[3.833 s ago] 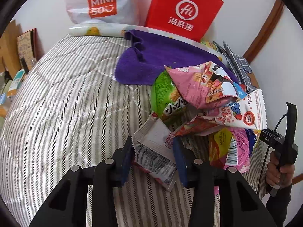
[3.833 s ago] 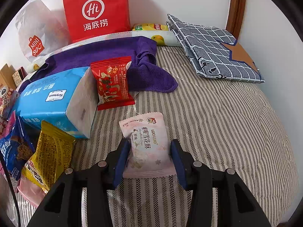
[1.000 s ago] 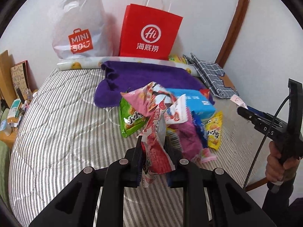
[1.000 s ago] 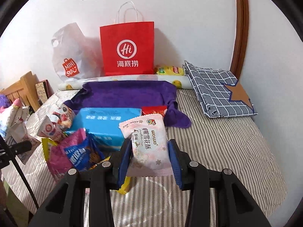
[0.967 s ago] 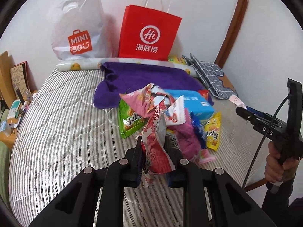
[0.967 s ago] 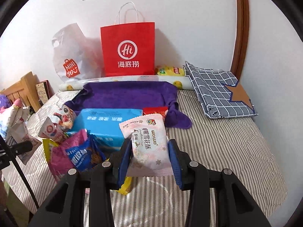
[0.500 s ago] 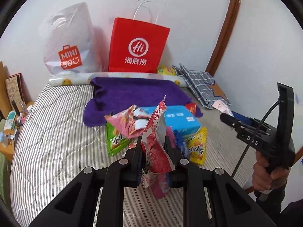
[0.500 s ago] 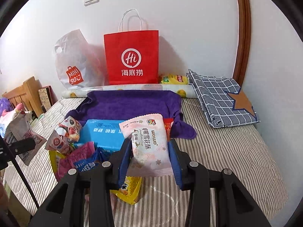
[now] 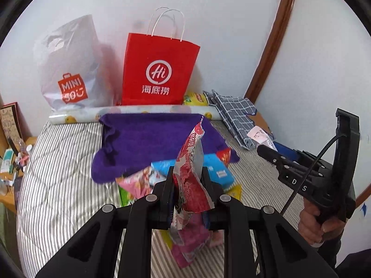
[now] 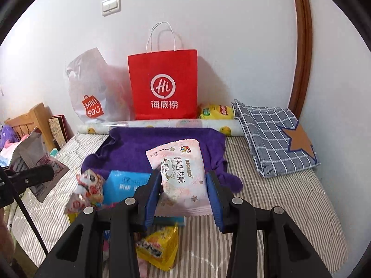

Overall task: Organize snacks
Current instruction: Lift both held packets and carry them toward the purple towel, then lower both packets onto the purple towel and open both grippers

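My left gripper (image 9: 187, 180) is shut on a red and white snack packet (image 9: 192, 173), held upright above the bed. My right gripper (image 10: 183, 185) is shut on a pale pink snack packet (image 10: 183, 176) with a snowflake print. The right gripper (image 9: 299, 169) also shows at the right of the left wrist view, in a person's hand (image 9: 317, 224). The left gripper (image 10: 30, 176) with its packet shows at the left edge of the right wrist view. Below lie a blue tissue pack (image 10: 125, 183), a yellow packet (image 10: 160, 247) and several other snacks. A red paper bag (image 10: 163, 85) stands against the wall.
A white plastic shopping bag (image 9: 69, 69) leans beside the red bag (image 9: 157, 71). A purple towel (image 9: 148, 136) and a checked blue cloth (image 10: 276, 134) lie on the striped bed cover (image 9: 60, 176). A wooden bedside shelf (image 9: 9, 155) with small items is at the left.
Both grippers have risen and drawn back with their packets held, so the snack pile sits lower in view and more of the wall and both bags shows.
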Demonstrator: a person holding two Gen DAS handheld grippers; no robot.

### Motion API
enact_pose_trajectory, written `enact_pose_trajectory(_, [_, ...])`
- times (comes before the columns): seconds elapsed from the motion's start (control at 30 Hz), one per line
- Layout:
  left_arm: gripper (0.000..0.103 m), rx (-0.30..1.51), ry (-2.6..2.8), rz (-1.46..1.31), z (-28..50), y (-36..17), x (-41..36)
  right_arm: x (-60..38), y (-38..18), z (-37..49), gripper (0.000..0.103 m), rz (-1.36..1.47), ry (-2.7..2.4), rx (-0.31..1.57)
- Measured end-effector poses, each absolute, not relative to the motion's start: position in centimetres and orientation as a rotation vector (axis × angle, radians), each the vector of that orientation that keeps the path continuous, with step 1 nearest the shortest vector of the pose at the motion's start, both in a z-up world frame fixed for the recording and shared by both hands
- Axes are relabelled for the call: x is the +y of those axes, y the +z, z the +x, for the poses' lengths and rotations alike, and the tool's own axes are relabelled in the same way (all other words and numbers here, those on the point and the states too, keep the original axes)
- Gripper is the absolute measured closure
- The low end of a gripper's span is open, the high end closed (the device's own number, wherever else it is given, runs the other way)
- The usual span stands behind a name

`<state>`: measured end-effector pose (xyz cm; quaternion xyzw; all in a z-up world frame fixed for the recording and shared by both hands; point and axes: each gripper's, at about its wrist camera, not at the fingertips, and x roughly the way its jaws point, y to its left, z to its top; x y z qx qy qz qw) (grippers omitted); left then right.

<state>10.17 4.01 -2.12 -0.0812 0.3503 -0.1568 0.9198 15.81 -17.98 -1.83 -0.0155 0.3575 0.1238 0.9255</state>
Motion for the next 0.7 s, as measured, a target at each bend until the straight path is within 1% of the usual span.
enact_pose_trajectory(0.43, [0.084,0.737,-0.278,-0.138,18.2,0.7,4.3,-15.6,-0.4,24.1,0.065,-0.052,0.271,0.74])
enact_pose_trajectory(0.7, [0.084,0.758,-0.262,-0.152,24.5,1.6,5.6,-15.4,-0.9,30.2,0.065,-0.021,0.283,0.77])
